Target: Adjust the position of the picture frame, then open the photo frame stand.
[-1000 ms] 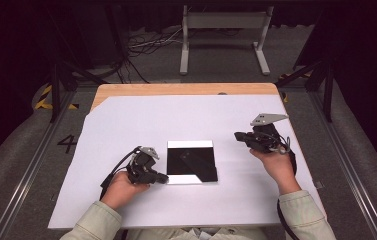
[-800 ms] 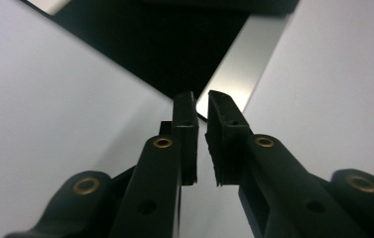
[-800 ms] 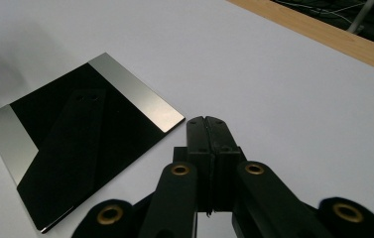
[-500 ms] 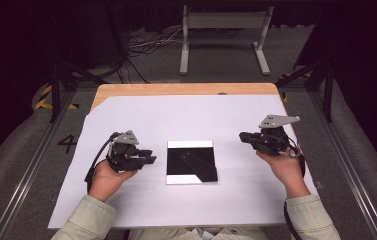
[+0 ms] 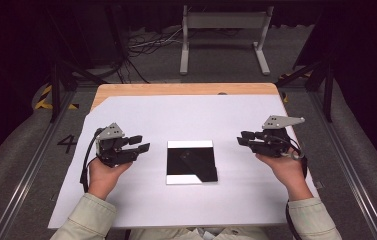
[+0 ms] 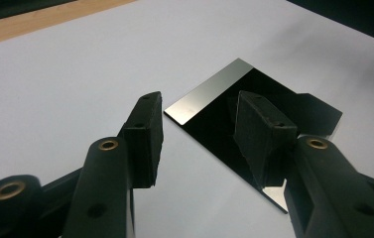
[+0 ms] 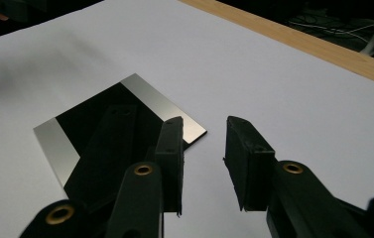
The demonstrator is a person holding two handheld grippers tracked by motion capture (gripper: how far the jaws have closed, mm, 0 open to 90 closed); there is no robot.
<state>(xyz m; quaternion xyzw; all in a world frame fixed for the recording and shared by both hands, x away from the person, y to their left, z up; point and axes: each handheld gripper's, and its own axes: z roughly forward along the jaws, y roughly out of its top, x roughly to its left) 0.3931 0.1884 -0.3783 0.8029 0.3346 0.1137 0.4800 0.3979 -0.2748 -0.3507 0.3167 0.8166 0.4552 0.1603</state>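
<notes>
A glossy black square plate (image 5: 191, 161) with pale mirror-like bands lies flat at the middle of the white sheet (image 5: 186, 112). My left gripper (image 5: 141, 143) hovers to its left, pointing at it, a short gap away. Its jaws have just been opening and have nothing between them. In the left gripper view the plate (image 6: 283, 99) lies beyond the open left gripper (image 6: 198, 99). My right gripper (image 5: 243, 138) hangs to the plate's right, also apart from it. Its jaws have just been opening too, with nothing between them. The right gripper view shows the plate (image 7: 105, 114) left of the open right gripper (image 7: 204, 124).
The white sheet covers a wooden table whose bare edge (image 5: 176, 89) shows at the back. A white metal stand (image 5: 223, 20) and cables (image 5: 146, 47) sit on the floor behind. Rails (image 5: 31, 165) run along both sides of the table.
The left gripper has drawn back left and upward from the plate's left edge and opened. The right gripper has stayed in place and its jaws have parted.
</notes>
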